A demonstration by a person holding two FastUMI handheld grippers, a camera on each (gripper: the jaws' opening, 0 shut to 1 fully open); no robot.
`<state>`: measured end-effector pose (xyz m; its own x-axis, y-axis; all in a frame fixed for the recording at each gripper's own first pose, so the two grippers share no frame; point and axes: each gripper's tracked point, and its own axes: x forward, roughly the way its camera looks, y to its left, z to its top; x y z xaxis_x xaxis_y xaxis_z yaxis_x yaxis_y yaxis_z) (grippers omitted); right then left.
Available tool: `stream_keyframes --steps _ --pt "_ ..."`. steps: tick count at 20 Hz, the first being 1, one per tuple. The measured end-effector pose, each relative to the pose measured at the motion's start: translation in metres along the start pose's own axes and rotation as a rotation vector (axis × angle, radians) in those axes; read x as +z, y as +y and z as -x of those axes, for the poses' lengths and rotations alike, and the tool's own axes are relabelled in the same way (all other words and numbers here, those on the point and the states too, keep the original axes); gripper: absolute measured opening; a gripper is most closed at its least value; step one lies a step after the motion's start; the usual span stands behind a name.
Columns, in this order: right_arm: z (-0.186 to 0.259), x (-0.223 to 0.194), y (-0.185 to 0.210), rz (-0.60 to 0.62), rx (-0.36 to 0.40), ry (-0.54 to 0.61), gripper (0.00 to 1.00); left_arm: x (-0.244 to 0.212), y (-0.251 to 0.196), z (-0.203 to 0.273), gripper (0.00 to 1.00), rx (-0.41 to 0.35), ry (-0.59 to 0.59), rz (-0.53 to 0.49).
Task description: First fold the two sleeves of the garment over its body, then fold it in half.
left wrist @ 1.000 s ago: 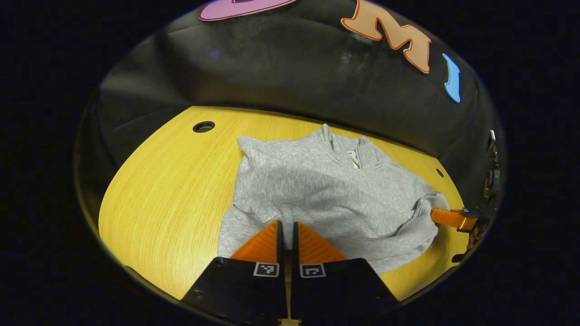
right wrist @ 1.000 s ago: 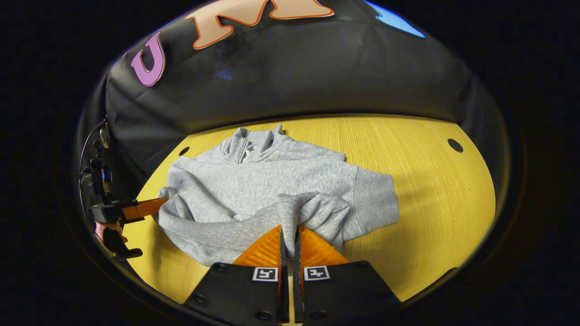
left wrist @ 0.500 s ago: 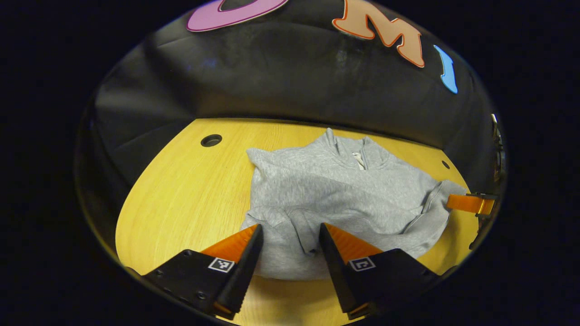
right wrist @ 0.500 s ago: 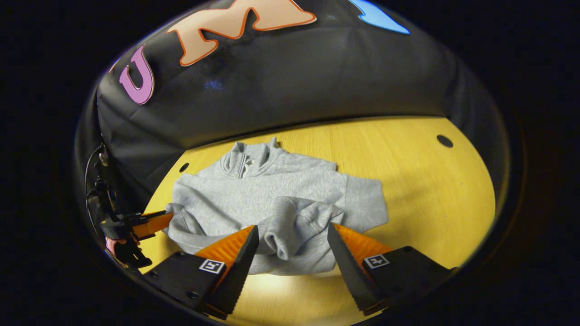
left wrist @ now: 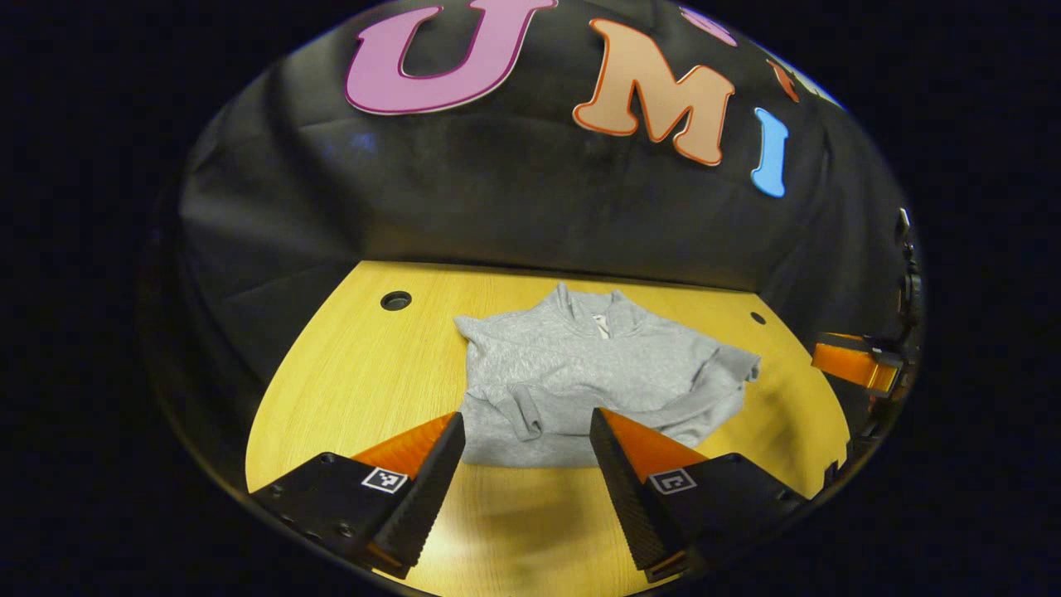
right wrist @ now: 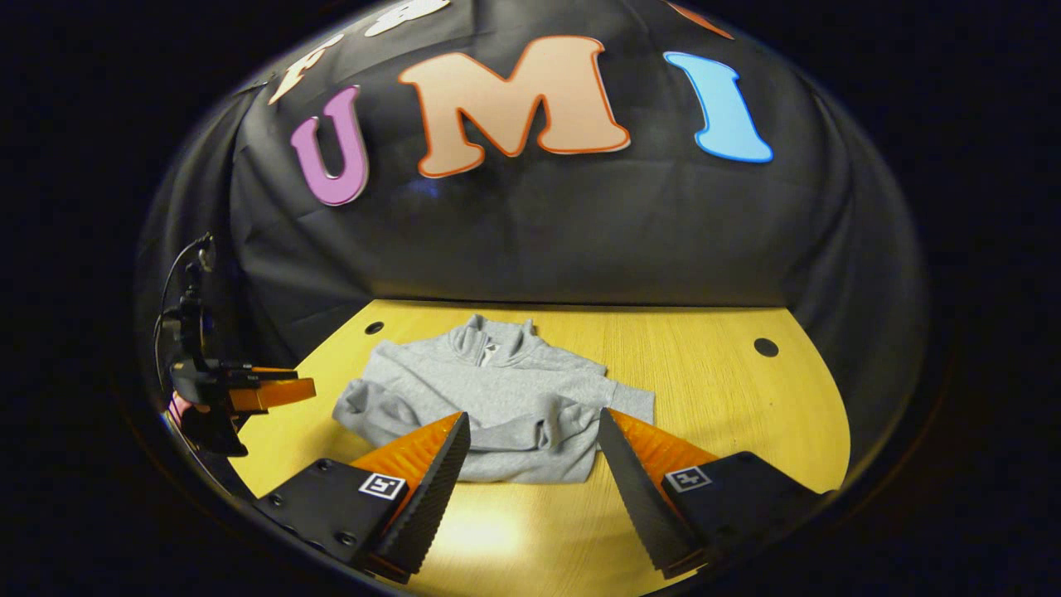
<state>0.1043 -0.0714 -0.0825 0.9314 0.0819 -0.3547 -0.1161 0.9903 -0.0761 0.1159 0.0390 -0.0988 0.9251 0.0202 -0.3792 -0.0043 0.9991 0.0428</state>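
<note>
You have let go of both sleeves: left hand-held gripper and right hand-held gripper now hang wide open, empty, drawn back. Grey fleece sweatshirt lies on the yellow wooden desk, sleeves over body. Half-fold remains.

Surface: wooden table, yellow-toned grain, round edge against the booth wall | holes: dark round cable holes near far edge | on it: grey sweatshirt lying flat, collar toward the wall, both sleeves folded across the body | hem side nearest the camera.
</note>
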Motion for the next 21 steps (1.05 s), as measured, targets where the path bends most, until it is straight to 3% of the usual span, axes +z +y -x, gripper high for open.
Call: stream_keyframes --steps 2,5,9,12,13,16,17,18,21 --pt "0.030 -0.001 0.014 0.019 0.002 -0.033 0.94 -0.004 -0.004 0.028 0.89 -0.012 -0.020 -0.010" --pt "0.065 -0.013 0.030 0.020 -0.014 -0.042 0.98 -0.024 -0.011 0.070 0.89 -0.024 -0.009 -0.026" --pt "0.098 -0.035 0.049 -0.068 -0.024 -0.040 0.97 -0.064 -0.036 0.108 0.92 -0.097 0.046 0.013" --pt "0.111 -0.049 0.048 -0.113 -0.058 -0.040 0.94 -0.078 -0.043 0.117 0.90 -0.117 0.080 0.049" --pt "0.114 -0.052 0.046 -0.122 -0.069 -0.039 0.98 -0.078 -0.042 0.119 0.90 -0.112 0.079 0.040" --pt "0.119 -0.058 0.040 -0.145 -0.088 -0.035 0.94 -0.071 -0.043 0.121 0.90 -0.114 0.061 0.005" --pt "0.122 -0.056 0.039 -0.148 -0.088 -0.039 0.98 -0.068 -0.044 0.121 0.90 -0.117 0.053 -0.010" --pt "0.125 -0.056 0.036 -0.143 -0.097 -0.045 0.94 -0.065 -0.045 0.121 0.90 -0.121 0.047 -0.025" --pt "0.138 -0.054 0.027 -0.156 -0.138 -0.059 0.98 -0.063 -0.051 0.119 0.90 -0.145 0.043 -0.051"
